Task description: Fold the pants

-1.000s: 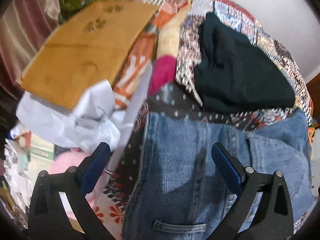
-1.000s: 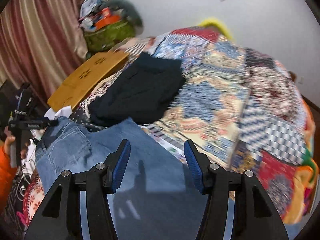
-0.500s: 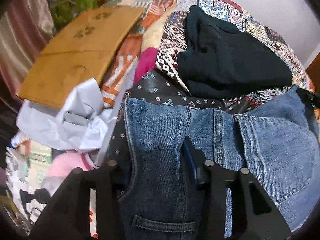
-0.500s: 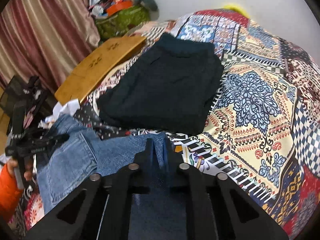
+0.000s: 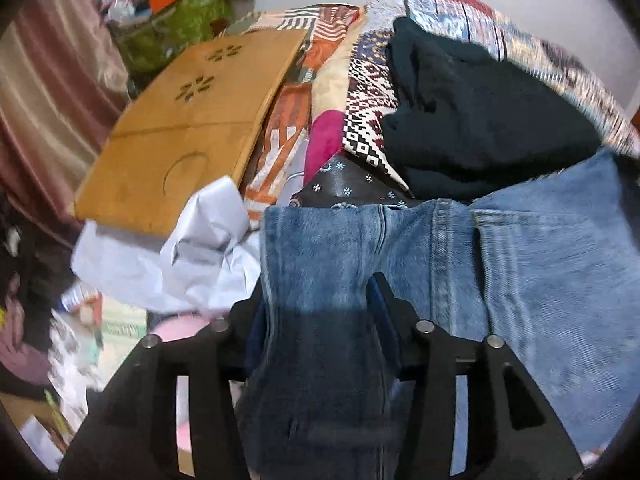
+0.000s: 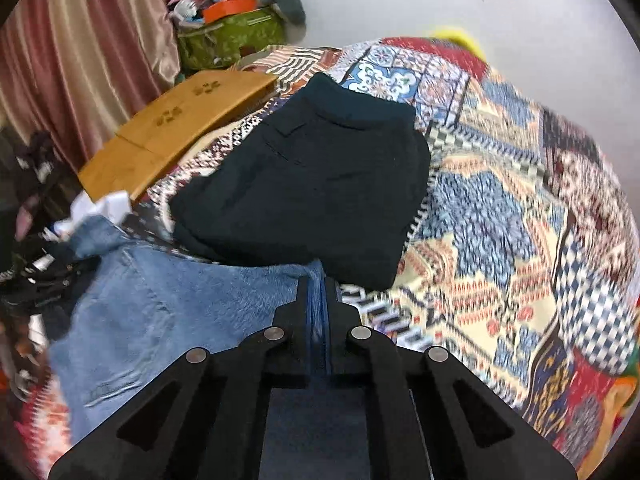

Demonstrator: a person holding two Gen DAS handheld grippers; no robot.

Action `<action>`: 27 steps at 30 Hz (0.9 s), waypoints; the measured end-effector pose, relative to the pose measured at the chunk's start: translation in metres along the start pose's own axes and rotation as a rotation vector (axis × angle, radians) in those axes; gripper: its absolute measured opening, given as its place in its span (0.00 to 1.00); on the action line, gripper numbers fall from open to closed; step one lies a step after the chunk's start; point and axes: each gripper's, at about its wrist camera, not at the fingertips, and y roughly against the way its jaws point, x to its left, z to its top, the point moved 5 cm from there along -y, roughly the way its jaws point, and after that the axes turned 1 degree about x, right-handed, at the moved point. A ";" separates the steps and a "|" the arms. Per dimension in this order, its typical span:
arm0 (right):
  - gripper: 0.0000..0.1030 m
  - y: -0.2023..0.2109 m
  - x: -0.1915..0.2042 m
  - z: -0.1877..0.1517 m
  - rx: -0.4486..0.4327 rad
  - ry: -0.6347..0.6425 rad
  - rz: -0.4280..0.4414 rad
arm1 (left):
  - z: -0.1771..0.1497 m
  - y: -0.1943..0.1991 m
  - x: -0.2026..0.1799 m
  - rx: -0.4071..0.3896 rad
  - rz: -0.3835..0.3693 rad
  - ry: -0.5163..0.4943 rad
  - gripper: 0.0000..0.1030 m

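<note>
A pair of light blue jeans [image 5: 540, 264] hangs spread between my two grippers above the patterned bedspread [image 6: 500, 208]. My left gripper [image 5: 320, 308] is shut on a bunched fold of the jeans at one end of the top edge. My right gripper [image 6: 317, 300] is shut tight on the jeans [image 6: 168, 304] at the other end. A back pocket shows in both views. The lower part of the jeans drops out of sight under the grippers.
A folded black garment [image 6: 316, 184] lies on the bedspread just beyond the jeans. A wooden lap table [image 5: 184, 128] and crumpled white paper [image 5: 192, 252] sit at the left. A green bag [image 6: 228, 40] and curtains [image 6: 80, 48] stand by the wall.
A second ago both grippers were open over the jeans. Both have closed on the denim and lifted it, and the cloth now hangs stretched between them.
</note>
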 end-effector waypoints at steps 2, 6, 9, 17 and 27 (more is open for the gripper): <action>0.07 0.019 -0.003 -0.005 0.001 -0.024 0.017 | -0.003 0.022 0.012 -0.028 -0.035 0.057 0.63; 0.37 0.064 -0.015 -0.021 -0.043 -0.042 0.007 | -0.015 0.055 0.027 -0.080 -0.063 0.133 0.80; 0.44 0.100 -0.029 -0.042 -0.099 -0.061 -0.030 | -0.030 0.064 0.028 -0.054 -0.071 0.144 0.81; 0.48 0.166 -0.085 -0.125 -0.155 -0.220 -0.144 | -0.078 0.045 0.018 0.086 -0.165 0.246 0.82; 0.48 0.174 -0.142 -0.219 -0.088 -0.490 -0.176 | -0.087 0.035 -0.001 0.120 -0.188 0.280 0.28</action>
